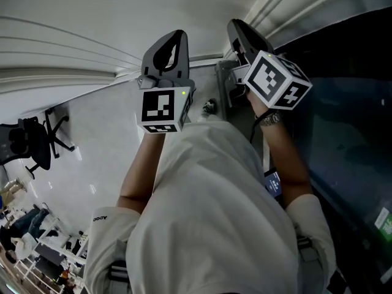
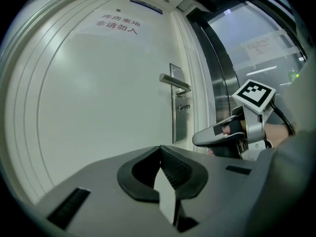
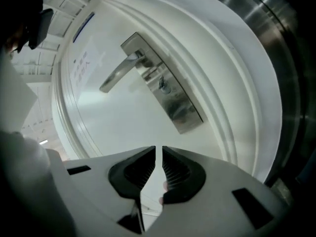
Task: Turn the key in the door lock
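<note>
A white door (image 2: 98, 98) carries a metal lock plate (image 2: 178, 113) with a lever handle (image 2: 175, 81) and a small key (image 2: 183, 107) in the lock below it. In the right gripper view the plate (image 3: 173, 100) and handle (image 3: 118, 75) appear tilted, with the keyhole area (image 3: 163, 85) between them. My right gripper (image 3: 158, 151) sits a short way back from the plate, its jaws a narrow gap apart with nothing between them. It also shows in the left gripper view (image 2: 200, 139), below the plate. My left gripper (image 2: 159, 149) has its tips touching and is empty, further left of the lock. Both grippers are raised in the head view (image 1: 173, 41) (image 1: 242, 29).
A sign with red characters (image 2: 117, 23) is at the top of the door. A steel frame (image 2: 219, 78) and dark glass panel (image 1: 343, 121) run along the right of the door. An office chair (image 1: 37, 139) stands on the floor to the left, behind me.
</note>
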The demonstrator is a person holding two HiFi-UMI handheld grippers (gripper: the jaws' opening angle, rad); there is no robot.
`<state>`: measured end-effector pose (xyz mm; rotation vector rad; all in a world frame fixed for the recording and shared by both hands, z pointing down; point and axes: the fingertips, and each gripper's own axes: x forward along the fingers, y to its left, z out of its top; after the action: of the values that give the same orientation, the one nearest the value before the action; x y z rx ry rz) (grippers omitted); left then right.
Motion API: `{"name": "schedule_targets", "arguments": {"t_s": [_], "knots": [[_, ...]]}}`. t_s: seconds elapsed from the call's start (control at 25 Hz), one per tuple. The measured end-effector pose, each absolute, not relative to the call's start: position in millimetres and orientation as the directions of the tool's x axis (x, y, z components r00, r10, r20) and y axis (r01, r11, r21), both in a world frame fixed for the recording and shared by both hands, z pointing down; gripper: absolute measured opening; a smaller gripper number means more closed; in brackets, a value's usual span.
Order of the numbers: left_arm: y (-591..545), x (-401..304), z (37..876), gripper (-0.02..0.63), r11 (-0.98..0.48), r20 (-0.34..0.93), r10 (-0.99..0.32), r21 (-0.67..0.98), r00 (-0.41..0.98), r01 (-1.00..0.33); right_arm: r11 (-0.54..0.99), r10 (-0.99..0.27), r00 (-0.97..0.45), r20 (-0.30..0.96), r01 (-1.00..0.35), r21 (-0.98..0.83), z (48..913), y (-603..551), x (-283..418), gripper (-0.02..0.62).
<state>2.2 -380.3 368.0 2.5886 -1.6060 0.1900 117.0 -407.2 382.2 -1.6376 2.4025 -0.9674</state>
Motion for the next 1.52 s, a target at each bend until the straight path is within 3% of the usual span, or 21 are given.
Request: {"name": "schedule_targets", "arguments": {"t_s": [0.2, 0.52, 1.16, 1.52], "knots": [[-359.0, -35.0, 383.1, 0.009, -0.392, 0.155, -0.908, 0.019, 0.390, -0.920, 0.449, -0.771, -0.588, 0.245, -0.775, -0.444, 394.2, -379.4, 60.0, 0.006], [-305.3, -117.4, 397.1, 0.009, -0.319, 0.179, -0.931, 0.032, 0.319, -0.947, 0.800, -0.488, -0.856, 0.173, -0.518, -0.303, 396.6, -307.7, -58.7, 0.005], [-198.1, -275.8, 441.2, 0.009, -0.211, 0.230, -0.947, 0.077, 0.223, -0.974, 0.894, -0.385, -0.903, 0.190, -0.416, -0.166, 411.2, -215.5, -240.6, 0.005], [-161.6, -338.6, 429.5, 0.009, -0.179, 0.149, -0.971, 0.064, 0.187, -0.982, 0.860, -0.490, -0.860, 0.140, -0.504, -0.082, 405.7, -172.9, -291.4, 0.005]]}}
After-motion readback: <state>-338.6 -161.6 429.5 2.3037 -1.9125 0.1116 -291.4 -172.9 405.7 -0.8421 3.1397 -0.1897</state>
